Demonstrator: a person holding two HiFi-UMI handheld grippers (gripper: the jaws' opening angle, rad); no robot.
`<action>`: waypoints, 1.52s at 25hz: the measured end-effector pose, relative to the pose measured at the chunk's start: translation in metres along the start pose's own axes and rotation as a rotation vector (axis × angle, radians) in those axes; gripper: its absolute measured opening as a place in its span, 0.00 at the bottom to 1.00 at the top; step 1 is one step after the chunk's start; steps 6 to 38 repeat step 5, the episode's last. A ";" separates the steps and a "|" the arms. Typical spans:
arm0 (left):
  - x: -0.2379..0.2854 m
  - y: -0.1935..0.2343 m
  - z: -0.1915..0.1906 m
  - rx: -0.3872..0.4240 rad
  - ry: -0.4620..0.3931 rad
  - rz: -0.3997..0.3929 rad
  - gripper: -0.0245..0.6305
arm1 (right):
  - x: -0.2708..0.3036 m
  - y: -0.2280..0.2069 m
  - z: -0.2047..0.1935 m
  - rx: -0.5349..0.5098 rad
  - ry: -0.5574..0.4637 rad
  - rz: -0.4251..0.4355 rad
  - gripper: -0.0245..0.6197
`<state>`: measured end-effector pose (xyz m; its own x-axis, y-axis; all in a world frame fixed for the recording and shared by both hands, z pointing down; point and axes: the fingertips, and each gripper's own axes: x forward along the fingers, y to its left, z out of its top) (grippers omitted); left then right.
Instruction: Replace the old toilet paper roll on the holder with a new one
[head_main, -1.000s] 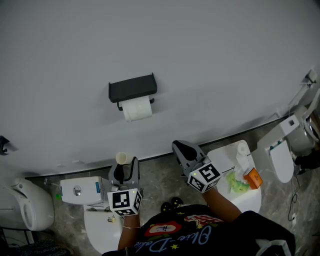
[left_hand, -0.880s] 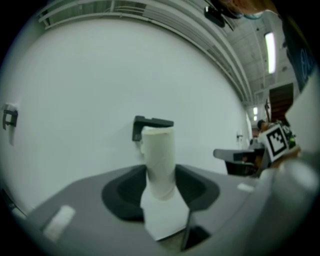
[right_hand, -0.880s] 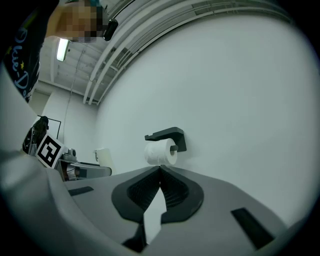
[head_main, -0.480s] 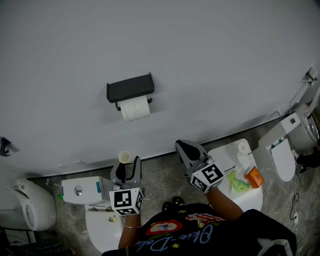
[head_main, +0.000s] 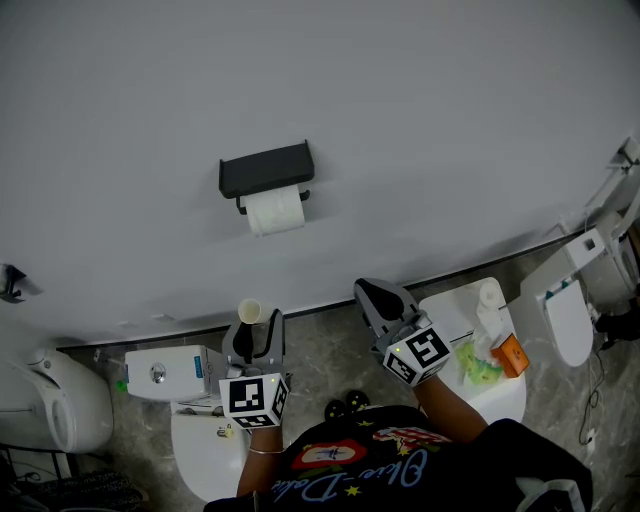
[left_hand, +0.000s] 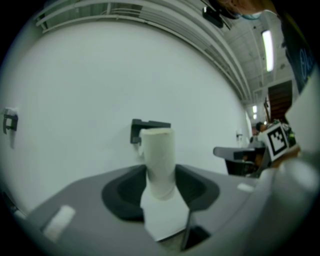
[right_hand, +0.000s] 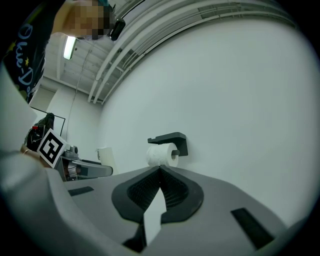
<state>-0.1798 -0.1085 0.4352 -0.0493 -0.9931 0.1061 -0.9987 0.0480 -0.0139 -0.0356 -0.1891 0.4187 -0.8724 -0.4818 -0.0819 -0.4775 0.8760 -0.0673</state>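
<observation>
Now left hand-held gripper (head_main: 255, 328) grips tube (head_main: 249, 312); right hand-held gripper (head_main: 371, 293) closed; roll (head_main: 275, 211) on holder (head_main: 266, 169); cistern (head_main: 170, 372) nearby.

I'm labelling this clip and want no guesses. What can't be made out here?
Left gripper view: the held tube hides nearly all of the roll on the holder.
Head view: the green thing and orange thing at right are too small to identify.
Head view: the white fixture at left is cut off by the edge.
</observation>
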 end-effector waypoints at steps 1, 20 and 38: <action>-0.001 0.000 0.000 0.000 -0.001 0.001 0.30 | 0.000 0.000 0.000 0.000 -0.001 0.000 0.06; -0.005 0.002 0.001 0.004 -0.001 0.006 0.30 | 0.000 0.003 0.000 0.007 -0.004 0.003 0.06; -0.005 0.002 0.001 0.004 -0.001 0.006 0.30 | 0.000 0.003 0.000 0.007 -0.004 0.003 0.06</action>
